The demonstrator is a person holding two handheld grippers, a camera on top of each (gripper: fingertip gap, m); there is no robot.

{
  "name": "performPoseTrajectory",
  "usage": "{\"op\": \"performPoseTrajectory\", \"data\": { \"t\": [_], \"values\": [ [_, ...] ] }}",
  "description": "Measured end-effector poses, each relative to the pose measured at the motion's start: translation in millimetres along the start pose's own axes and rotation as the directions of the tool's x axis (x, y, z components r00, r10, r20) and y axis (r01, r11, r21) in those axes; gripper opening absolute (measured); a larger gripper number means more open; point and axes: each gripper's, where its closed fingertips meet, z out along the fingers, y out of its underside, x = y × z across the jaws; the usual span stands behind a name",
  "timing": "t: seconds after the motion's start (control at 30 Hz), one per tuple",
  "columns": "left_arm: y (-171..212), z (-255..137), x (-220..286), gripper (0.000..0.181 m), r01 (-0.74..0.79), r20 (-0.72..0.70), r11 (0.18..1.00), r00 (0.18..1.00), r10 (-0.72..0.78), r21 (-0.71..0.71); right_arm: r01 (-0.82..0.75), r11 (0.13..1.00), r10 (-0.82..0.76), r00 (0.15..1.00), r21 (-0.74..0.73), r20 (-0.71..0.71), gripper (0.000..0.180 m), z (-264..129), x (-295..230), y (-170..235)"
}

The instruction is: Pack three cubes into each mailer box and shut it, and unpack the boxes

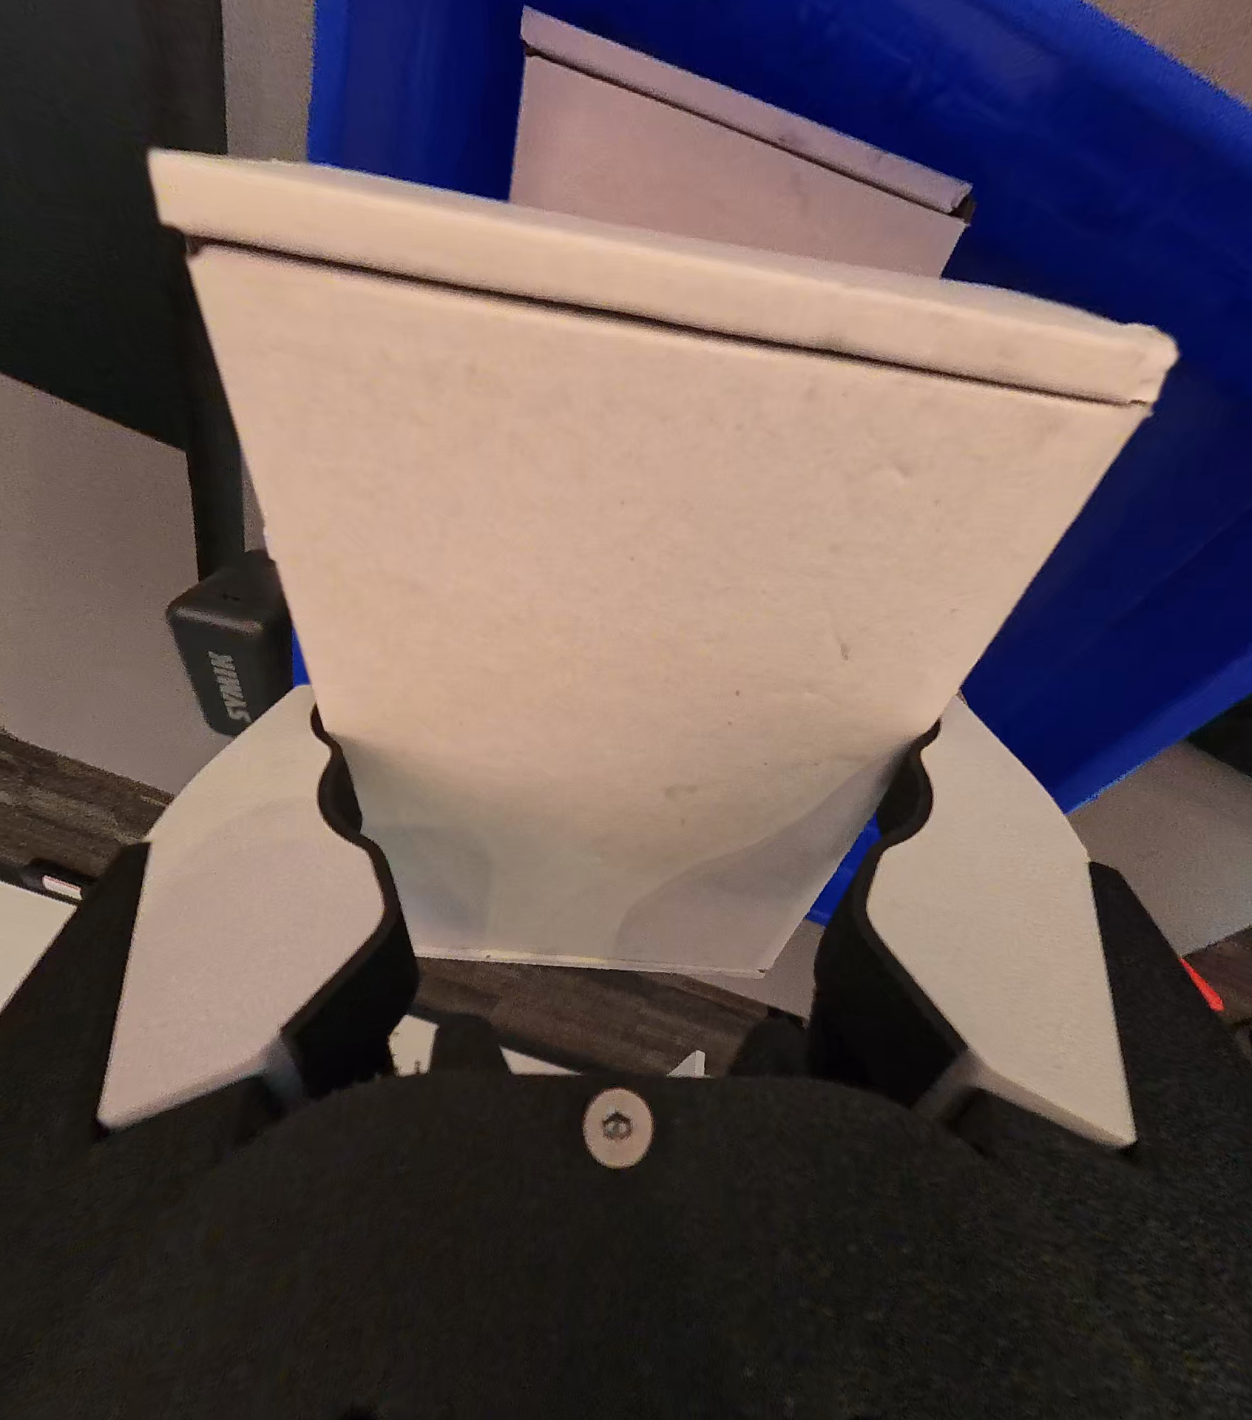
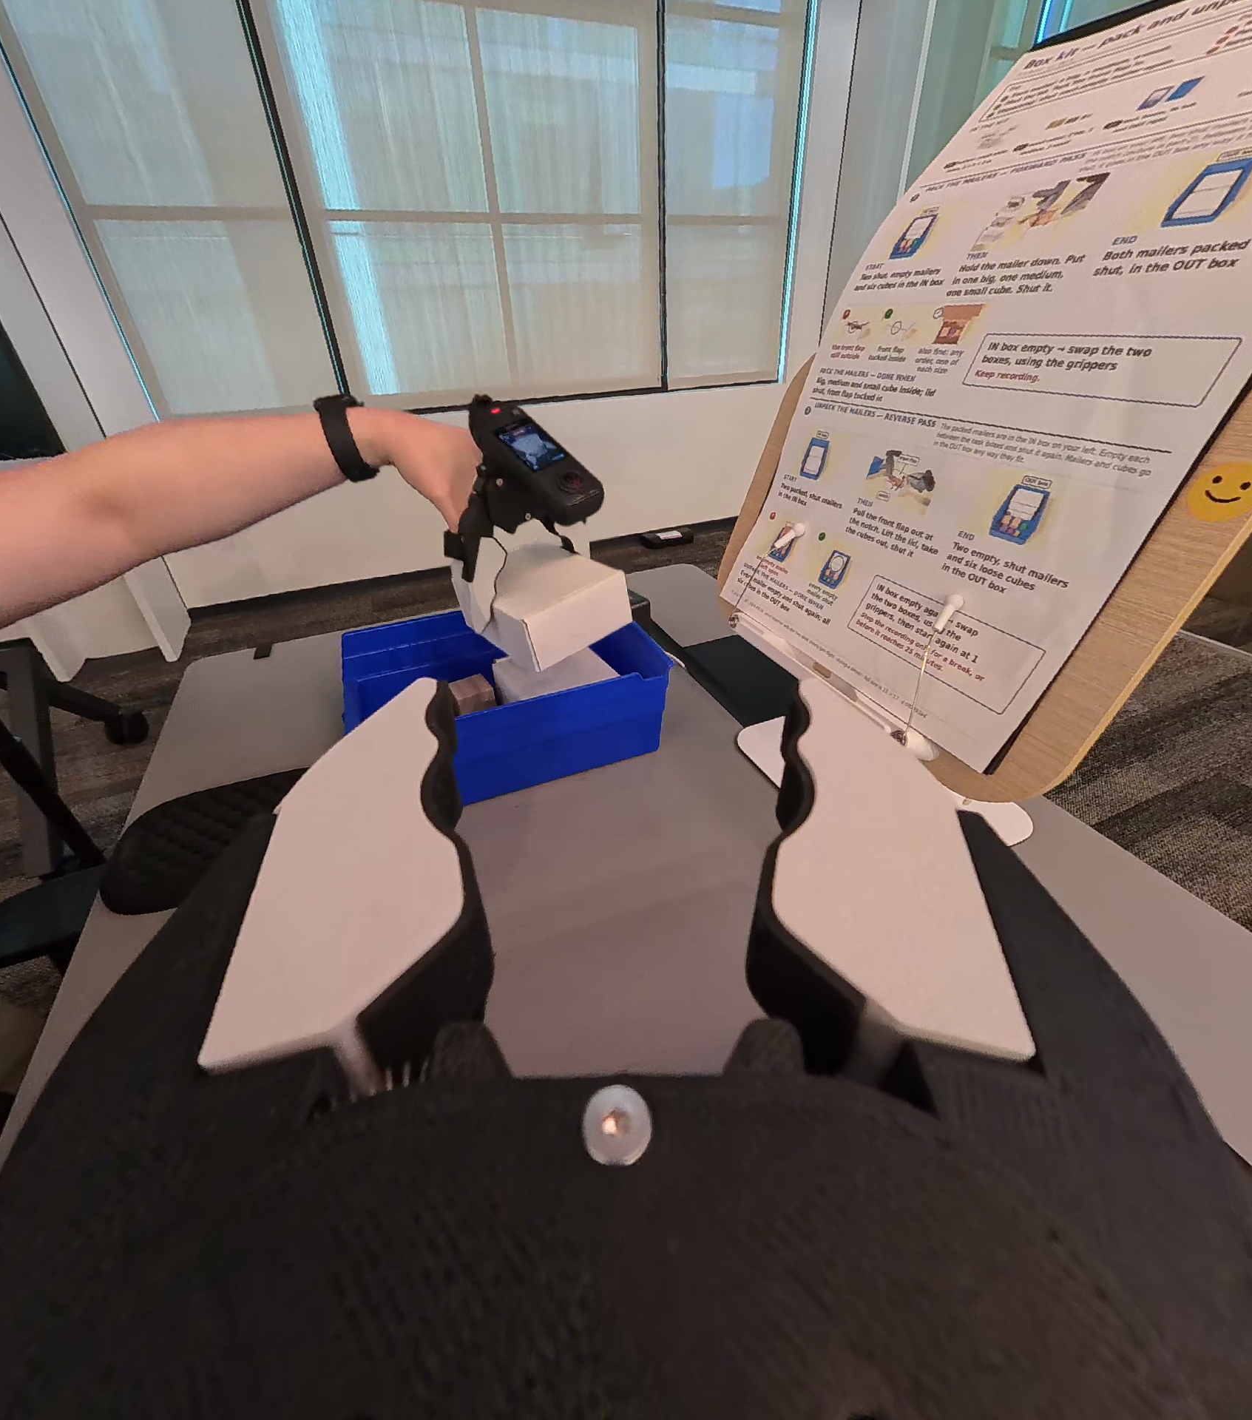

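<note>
Held mailer box [image 2: 557, 607] hangs over the blue bin [image 2: 569, 738], blocking entry

Instruction sheet [image 2: 1022, 430] on wooden stand; windows [image 2: 500, 192] behind.

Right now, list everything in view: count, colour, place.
held mailer box: one, white, shut, clamped in the left gripper above the bin.
second mailer box: one, white, inside the bin.
cube: at least one, brownish, in the bin beside that mailer.
bin: one, blue, on the table.
table: one, grey.
instruction board: one, white sheet on a wooden stand, right of the bin.
windows: curtained, behind.
left gripper: white fingers, shut on the held mailer box.
right gripper: white fingers, open, empty, over the table.
arm: one, wearing a black wristband.
</note>
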Motion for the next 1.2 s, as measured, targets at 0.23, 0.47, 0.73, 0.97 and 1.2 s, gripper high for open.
{"op": "performPoseTrajectory", "data": {
  "t": [0.23,0.47,0.73,0.97,1.2],
  "values": [
    [-6.3,-26.6,1.0,0.133,-0.016,0.037,1.000,0.999,0.017,-0.013,0.003,1.000,-0.003,1.000,0.002,0.010,0.082,-2.8,-1.9,-0.9],
    [-37.1,-54.9,11.9,0.133,-0.081,0.082,0.996,0.993,0.085,-0.045,0.014,1.000,-0.013,1.000,-0.003,0.011,0.083,-8.1,-4.6,-1.1],
    [-112.0,-77.5,50.7,0.133,-0.198,0.091,0.980,0.976,0.198,-0.015,0.032,0.999,-0.033,0.999,0.019,0.010,0.082,-24.2,-9.1,-7.9],
    [-195.1,-60.1,118.4,0.133,-0.306,0.008,0.947,0.952,0.307,0.101,0.064,0.998,-0.065,0.997,-0.027,-0.037,0.083,-40.6,-9.9,-3.6],
    [-224.9,5.1,173.0,0.133,-0.335,-0.126,0.939,0.931,0.342,0.079,0.078,0.990,-0.085,0.995,-0.117,-0.052,0.082,-44.6,-9.5,11.2]
  ]
}}
